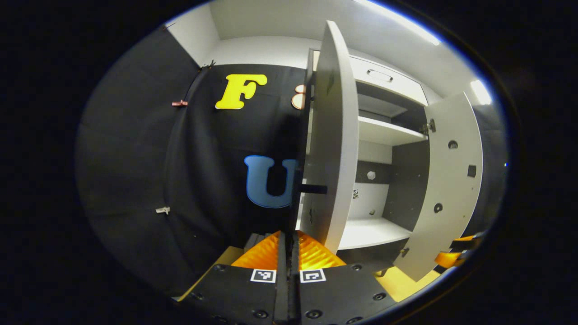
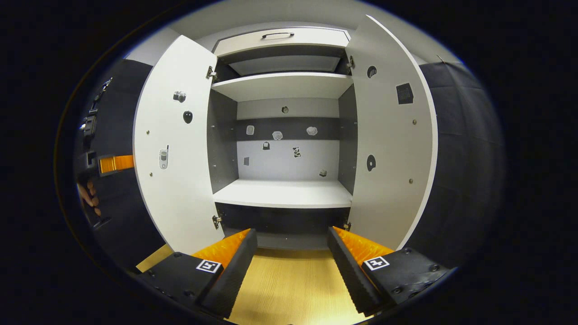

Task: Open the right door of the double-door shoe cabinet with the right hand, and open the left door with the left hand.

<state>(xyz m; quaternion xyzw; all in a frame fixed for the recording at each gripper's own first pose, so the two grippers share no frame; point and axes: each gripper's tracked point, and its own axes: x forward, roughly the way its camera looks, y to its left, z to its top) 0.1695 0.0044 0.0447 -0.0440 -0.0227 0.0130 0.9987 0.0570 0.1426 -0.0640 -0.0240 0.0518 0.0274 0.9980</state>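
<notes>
**White doors both swung wide, left handle just off the closed fingers**

White laminate makes up the shoe cabinet (image 2: pixel 284 194), and in the right gripper view it stands straight ahead of the right hand-held gripper (image 2: pixel 292 266), interior exposed: a lower shelf, an upper shelf (image 2: pixel 282 85) and a drawer front above. The right door (image 2: pixel 393 144) stands ahead and to the right of that hand-held gripper, the left door (image 2: pixel 174 149) ahead and to its left, both hinged out toward the camera. The right hand-held gripper has its fingers wide apart, holding nothing, above a pale wooden floor (image 2: pixel 289 289).

In the left gripper view the left door (image 1: pixel 332 149) is seen nearly edge-on, upright, its long axis vertical, directly ahead of the left hand-held gripper (image 1: pixel 288 243). Its dark bar handle (image 1: pixel 314 189) juts from the door's outer face just beyond and above the fingertips. Those fingers are pressed together with nothing between them, so the handle looks released. Farther right, the right door (image 1: pixel 451 180) hangs open.

Judged from this, both openings look done; any further swing of the left door would fall to the left hand-held gripper, which is nearer.
</notes>
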